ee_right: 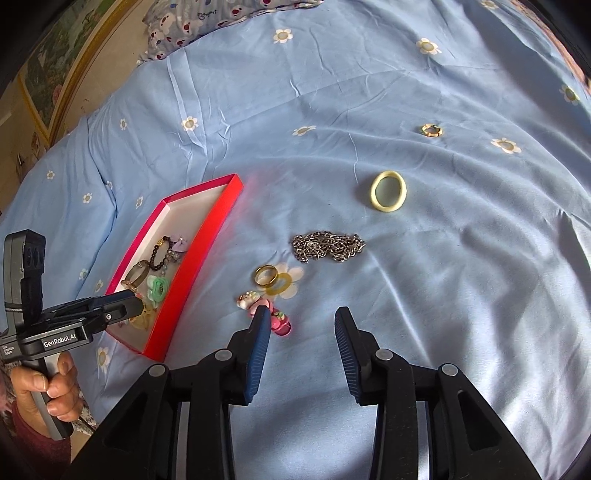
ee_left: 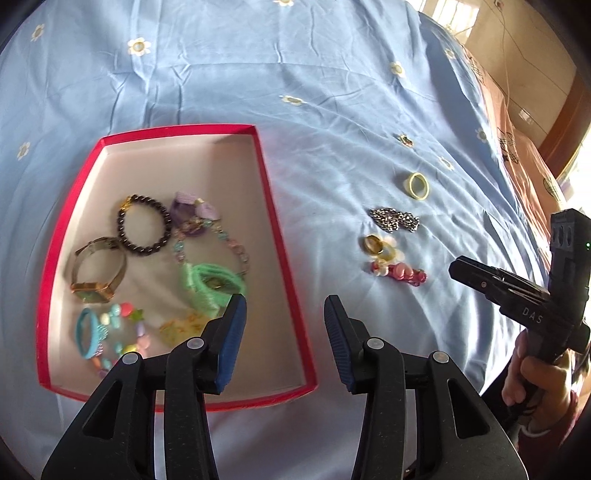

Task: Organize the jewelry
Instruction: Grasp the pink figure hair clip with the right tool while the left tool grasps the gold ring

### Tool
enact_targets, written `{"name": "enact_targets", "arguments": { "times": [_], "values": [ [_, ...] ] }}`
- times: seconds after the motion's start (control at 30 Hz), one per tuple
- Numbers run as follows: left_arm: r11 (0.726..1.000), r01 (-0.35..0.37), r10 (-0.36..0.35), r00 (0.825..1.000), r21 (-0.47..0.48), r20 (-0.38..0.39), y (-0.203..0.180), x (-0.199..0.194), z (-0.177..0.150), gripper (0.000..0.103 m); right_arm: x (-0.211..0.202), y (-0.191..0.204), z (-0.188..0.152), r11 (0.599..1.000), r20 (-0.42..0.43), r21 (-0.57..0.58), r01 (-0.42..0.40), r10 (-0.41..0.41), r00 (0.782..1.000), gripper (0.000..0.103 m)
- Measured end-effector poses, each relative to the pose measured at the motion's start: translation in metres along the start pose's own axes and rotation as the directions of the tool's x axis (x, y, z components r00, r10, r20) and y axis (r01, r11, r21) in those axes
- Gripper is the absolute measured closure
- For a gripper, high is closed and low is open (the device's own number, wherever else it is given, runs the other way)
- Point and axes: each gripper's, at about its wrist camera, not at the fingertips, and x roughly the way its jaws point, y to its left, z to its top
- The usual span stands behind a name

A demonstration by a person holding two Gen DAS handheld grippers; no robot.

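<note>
A red box (ee_left: 280, 236) (ee_right: 207, 236) lies on the blue bedsheet and holds several pieces: a dark bead bracelet (ee_left: 144, 227), a gold watch (ee_left: 98, 271), a green band (ee_left: 210, 284). Loose on the sheet are a silver chain (ee_right: 328, 246) (ee_left: 394, 219), a gold ring (ee_right: 266, 275) (ee_left: 373, 244), a pink charm piece (ee_right: 275, 315) (ee_left: 400, 273), a yellow hair band (ee_right: 388, 191) (ee_left: 418, 185) and a small gold ring (ee_right: 431, 130) far off. My left gripper (ee_left: 285, 317) is open over the box's right edge. My right gripper (ee_right: 301, 325) is open, just right of the pink charm piece.
The bedsheet (ee_right: 461, 295) is wrinkled with flower prints. A pillow (ee_right: 192, 22) lies at the bed's far end. A wooden headboard or wall frame (ee_right: 55, 74) stands at the far left.
</note>
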Motion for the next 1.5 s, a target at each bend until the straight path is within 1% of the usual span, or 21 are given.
{"name": "enact_targets", "arguments": {
  "times": [0.17, 0.3, 0.43, 0.63, 0.67, 0.7, 0.73, 0.77, 0.8, 0.9, 1.0, 1.1, 1.2, 1.27, 1.33, 1.4, 1.5],
  "values": [
    [1.0, 0.001, -0.001, 1.0, 0.018, -0.015, -0.007, 0.008, 0.004, 0.06, 0.002, 0.001, 0.0, 0.999, -0.013, -0.027, -0.024, 0.024, 1.0, 0.065],
    [1.0, -0.003, 0.003, 1.0, 0.022, -0.027, -0.006, 0.013, 0.006, 0.06, 0.008, 0.007, 0.002, 0.997, -0.027, -0.066, -0.051, 0.049, 0.998, 0.059],
    [1.0, -0.002, 0.003, 0.999, 0.017, -0.041, -0.005, 0.019, 0.009, 0.06, 0.019, 0.016, 0.005, 0.991, -0.051, -0.113, -0.073, 0.067, 0.996, 0.059],
    [0.999, 0.001, 0.001, 0.999, 0.033, -0.052, -0.009, 0.028, 0.015, 0.06, 0.046, 0.031, 0.006, 0.979, -0.101, -0.19, -0.071, 0.053, 0.994, 0.059],
    [0.999, 0.001, 0.001, 0.999, 0.037, -0.054, -0.011, 0.029, 0.016, 0.06, 0.05, 0.032, 0.006, 0.978, -0.11, -0.197, -0.064, 0.043, 0.993, 0.06],
    [0.999, 0.003, -0.001, 0.998, 0.042, -0.056, -0.012, 0.031, 0.018, 0.06, 0.054, 0.033, 0.005, 0.977, -0.118, -0.206, -0.054, 0.03, 0.993, 0.064],
    [0.999, 0.005, -0.002, 0.998, 0.047, -0.059, -0.014, 0.034, 0.02, 0.06, 0.055, 0.033, 0.004, 0.975, -0.114, -0.217, -0.039, 0.014, 0.993, 0.077],
    [0.999, 0.008, -0.004, 0.998, 0.053, -0.061, -0.017, 0.036, 0.022, 0.059, 0.055, 0.033, 0.004, 0.974, -0.107, -0.224, -0.022, -0.002, 0.994, 0.086],
    [0.998, 0.011, -0.007, 0.998, 0.06, -0.063, -0.02, 0.039, 0.024, 0.059, 0.054, 0.031, 0.003, 0.975, -0.101, -0.222, -0.009, -0.014, 0.995, 0.086],
    [0.996, 0.0, 0.005, 0.998, 0.089, -0.06, -0.032, 0.047, 0.03, 0.045, 0.044, 0.02, 0.003, 0.985, -0.077, -0.173, -0.006, -0.008, 0.997, 0.086],
    [0.993, -0.017, 0.024, 0.998, 0.118, -0.057, -0.043, 0.054, 0.038, 0.038, 0.031, 0.006, 0.002, 0.992, -0.047, -0.125, 0.011, -0.017, 0.999, 0.086],
    [0.99, -0.036, 0.043, 0.998, 0.137, -0.05, -0.053, 0.059, 0.045, 0.038, 0.018, -0.013, 0.002, 0.998, -0.018, -0.056, 0.02, -0.021, 1.0, 0.086],
    [0.985, -0.045, 0.049, 0.999, 0.166, -0.018, -0.062, 0.052, 0.047, 0.038, 0.007, -0.028, 0.0, 1.0, 0.006, 0.001, 0.028, -0.028, 1.0, 0.086],
    [0.981, -0.072, 0.069, 0.997, 0.182, 0.022, -0.067, 0.044, 0.047, 0.037, 0.0, -0.036, -0.002, 0.999, 0.02, 0.032, 0.023, -0.024, 1.0, 0.086],
    [0.975, -0.07, 0.061, 0.997, 0.21, 0.048, -0.074, 0.04, 0.048, 0.037, -0.008, -0.043, -0.003, 0.998, 0.039, 0.055, 0.022, -0.024, 0.999, 0.086],
    [0.969, -0.058, 0.049, 0.998, 0.238, 0.045, -0.082, 0.048, 0.05, 0.037, -0.012, -0.049, -0.004, 0.997, 0.052, 0.08, 0.015, -0.02, 0.998, 0.086],
    [0.966, -0.046, 0.048, 0.999, 0.256, 0.0, -0.089, 0.071, 0.054, 0.038, -0.013, -0.055, -0.005, 0.995, 0.053, 0.104, 0.004, -0.009, 0.999, 0.086]
  ]
}}
